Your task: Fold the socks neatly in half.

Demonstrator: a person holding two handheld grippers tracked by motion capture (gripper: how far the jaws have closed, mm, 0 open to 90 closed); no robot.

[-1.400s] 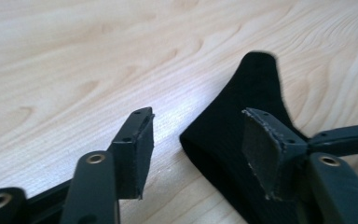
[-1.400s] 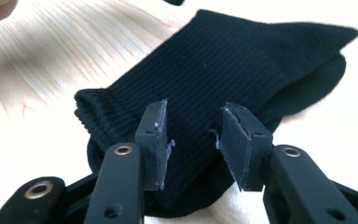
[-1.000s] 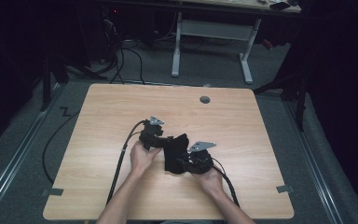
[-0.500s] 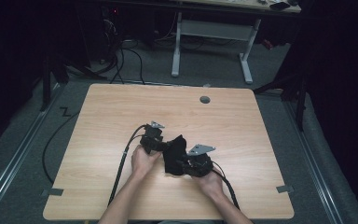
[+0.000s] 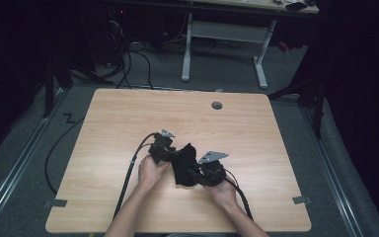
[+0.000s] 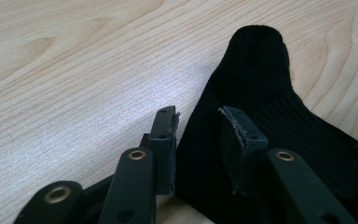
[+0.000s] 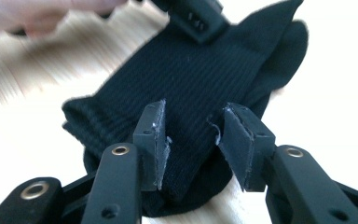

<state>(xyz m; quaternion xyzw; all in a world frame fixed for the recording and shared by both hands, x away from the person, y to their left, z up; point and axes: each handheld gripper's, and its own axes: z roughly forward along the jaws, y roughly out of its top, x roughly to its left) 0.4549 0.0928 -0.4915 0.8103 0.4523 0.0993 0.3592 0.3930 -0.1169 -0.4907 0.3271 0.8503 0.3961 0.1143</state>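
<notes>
Black ribbed knit sock (image 5: 183,165): it lies bunched in the lower middle of the high view, between your two hands, flat on the table; its rounded end points toward the top of the left gripper view (image 6: 256,60).
Left gripper (image 6: 198,140): your jaws straddle the sock's edge and have just been closing on it; one pad sits on the fabric, the other stands at the edge beside bare wood, with a narrow gap between them, so I judge the pinch not yet made.
Right gripper (image 7: 191,140): jaws stand fairly wide over the middle of the sock (image 7: 200,79), one pad on each side of a raised fold, neither pressing; you seem to be holding this position so the cloth stays put while the other side takes hold.
Hands: your left hand (image 5: 153,170) and right hand (image 5: 223,190) come in from the bottom edge, close together, because the sock is small and both tools must meet on it.
Pale wood-grain tabletop (image 5: 128,118): bare around the sock, giving room to spread or fold it.
Round grey cable hole (image 5: 217,105): upper middle of the table, well apart from the work.
White-legged desk frame (image 5: 227,44): top of the frame, on the floor beyond the table.
</notes>
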